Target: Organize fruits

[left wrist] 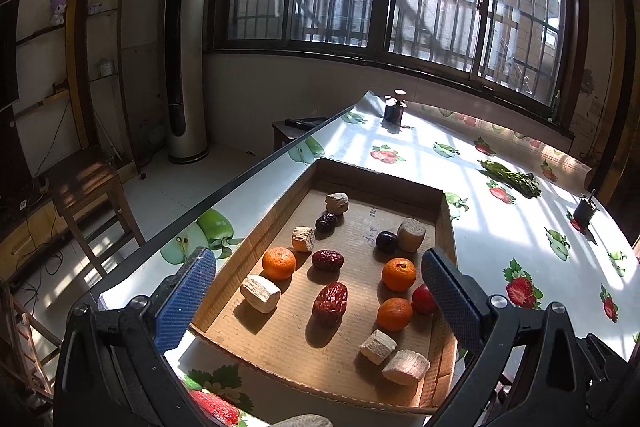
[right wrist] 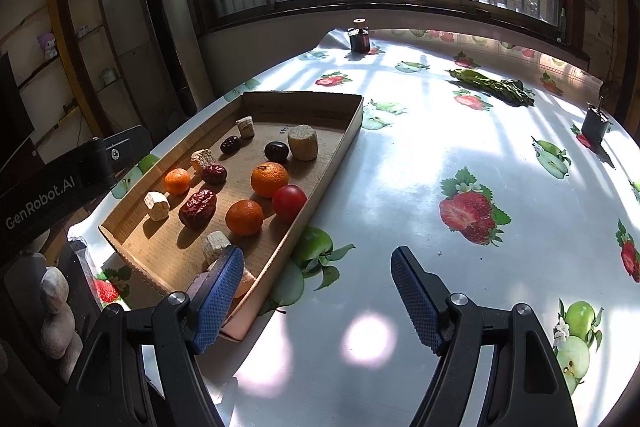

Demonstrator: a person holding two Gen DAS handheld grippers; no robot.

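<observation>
left gripper (left wrist: pixel 320 291) spread, hides part of red fruit (left wrist: pixel 423 299); right gripper (right wrist: pixel 318 293) spread, covers cardboard tray (right wrist: pixel 328 163) corner.

table (right wrist: pixel 400 167): fruit-print cloth | cardboard tray (right wrist: pixel 340 143) | greens (right wrist: pixel 496 85) | jar (right wrist: pixel 359 39)

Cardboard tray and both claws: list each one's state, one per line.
Cardboard tray: open-topped, flat on the table, holding loose fruit and pale chunks.
Left claw: open, empty, above the tray.
Right claw: open, empty, over the tablecloth beside the tray.
</observation>
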